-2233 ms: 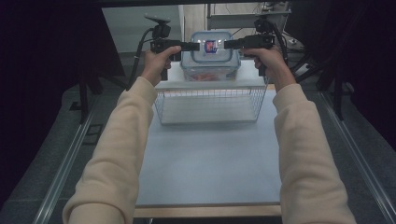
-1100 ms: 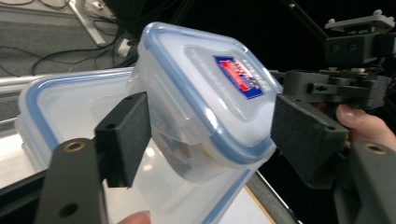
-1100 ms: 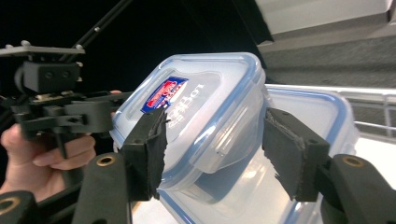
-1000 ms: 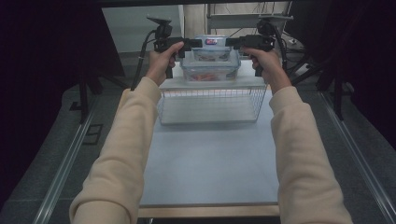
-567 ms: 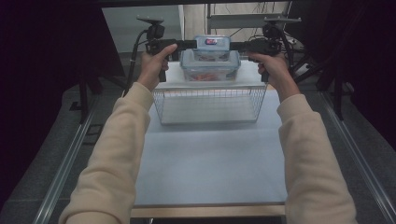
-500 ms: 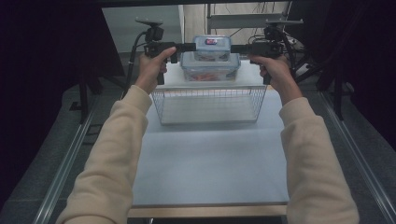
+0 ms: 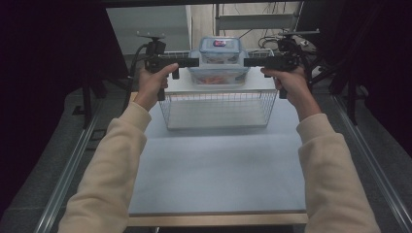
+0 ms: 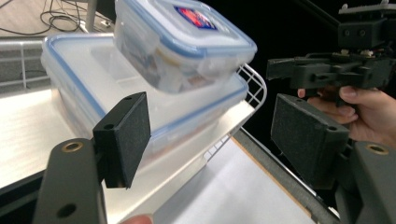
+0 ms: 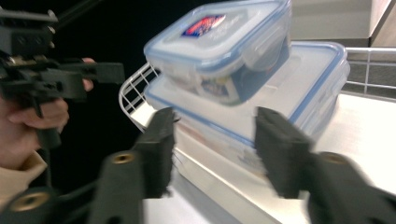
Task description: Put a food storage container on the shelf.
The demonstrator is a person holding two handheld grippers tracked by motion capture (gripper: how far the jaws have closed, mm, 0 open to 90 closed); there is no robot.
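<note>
On top of the wire rack point(image 7: 218, 109), at the desk's point(image 7: 214, 170) twelve o'clock edge, sits a large clear container point(image 7: 218, 75) with a smaller blue-rimmed container point(image 7: 220, 50) stacked on its lid. At nine o'clock of the stack the left gripper point(image 7: 194, 62) points level at it, jaws spread wide and clear of it in the left gripper view, nothing between the pads. At three o'clock the right gripper point(image 7: 247, 61) faces it too; its jaws have just been closing, yet a gap remains, with nothing pinched between them.
</note>
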